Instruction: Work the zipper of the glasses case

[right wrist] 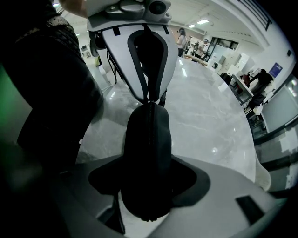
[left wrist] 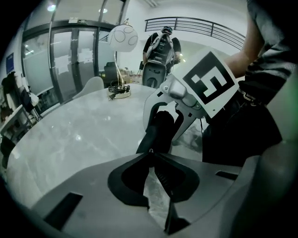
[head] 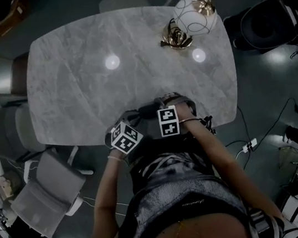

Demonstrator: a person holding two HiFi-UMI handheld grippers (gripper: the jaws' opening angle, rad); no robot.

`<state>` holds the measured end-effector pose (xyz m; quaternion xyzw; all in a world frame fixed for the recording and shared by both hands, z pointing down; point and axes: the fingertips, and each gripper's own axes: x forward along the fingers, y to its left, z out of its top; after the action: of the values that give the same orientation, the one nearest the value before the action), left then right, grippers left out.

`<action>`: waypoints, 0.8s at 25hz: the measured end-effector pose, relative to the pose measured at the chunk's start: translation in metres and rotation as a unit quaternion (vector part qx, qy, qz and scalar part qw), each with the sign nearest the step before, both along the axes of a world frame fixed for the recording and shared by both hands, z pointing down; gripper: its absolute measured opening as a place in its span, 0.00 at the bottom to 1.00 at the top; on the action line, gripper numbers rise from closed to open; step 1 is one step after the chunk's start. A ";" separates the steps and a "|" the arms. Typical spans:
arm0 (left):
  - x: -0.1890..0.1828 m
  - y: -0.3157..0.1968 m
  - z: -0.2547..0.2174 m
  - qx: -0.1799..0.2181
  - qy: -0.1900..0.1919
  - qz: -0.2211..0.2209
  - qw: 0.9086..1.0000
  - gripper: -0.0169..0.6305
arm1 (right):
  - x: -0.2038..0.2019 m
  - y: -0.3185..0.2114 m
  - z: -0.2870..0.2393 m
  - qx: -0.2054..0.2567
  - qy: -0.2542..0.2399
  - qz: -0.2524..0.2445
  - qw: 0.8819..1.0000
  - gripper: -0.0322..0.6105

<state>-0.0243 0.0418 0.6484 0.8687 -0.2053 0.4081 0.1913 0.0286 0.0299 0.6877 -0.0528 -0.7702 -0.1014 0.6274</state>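
Observation:
A dark zippered glasses case (head: pixel 149 109) hangs over the marble table's (head: pixel 89 97) front edge between my two grippers. In the right gripper view the case (right wrist: pixel 149 135) runs straight out from my right gripper (right wrist: pixel 148 162), which is shut on its near end. My left gripper (right wrist: pixel 150 98) pinches the far tip of the case. In the left gripper view the left gripper (left wrist: pixel 150 152) has its jaws nearly together on the small zipper pull (left wrist: pixel 151 150) at the case's end (left wrist: pixel 156 135). Beyond it the right gripper (left wrist: pixel 164 122) clamps the case.
A lamp with a white globe and a gold base (head: pixel 191 16) stands at the table's far right. Grey chairs (head: pixel 45 191) sit to the left of the table. Cables (head: pixel 253 141) lie on the floor at the right. My torso is close behind the grippers.

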 end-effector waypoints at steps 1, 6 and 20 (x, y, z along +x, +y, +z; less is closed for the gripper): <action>0.000 0.000 0.000 -0.002 -0.002 0.005 1.000 0.08 | 0.000 0.000 0.000 0.001 -0.001 -0.001 1.000 0.53; -0.001 -0.003 -0.002 0.002 -0.023 0.050 0.998 0.04 | -0.001 0.000 -0.001 -0.001 -0.004 -0.002 1.000 0.53; 0.024 -0.006 -0.013 -0.001 -0.070 0.095 0.993 0.03 | -0.001 0.001 0.000 -0.012 0.009 -0.001 1.000 0.53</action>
<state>-0.0001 0.0356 0.6350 0.8534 -0.1343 0.4847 0.1372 0.0278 0.0305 0.6881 -0.0620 -0.7656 -0.0921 0.6336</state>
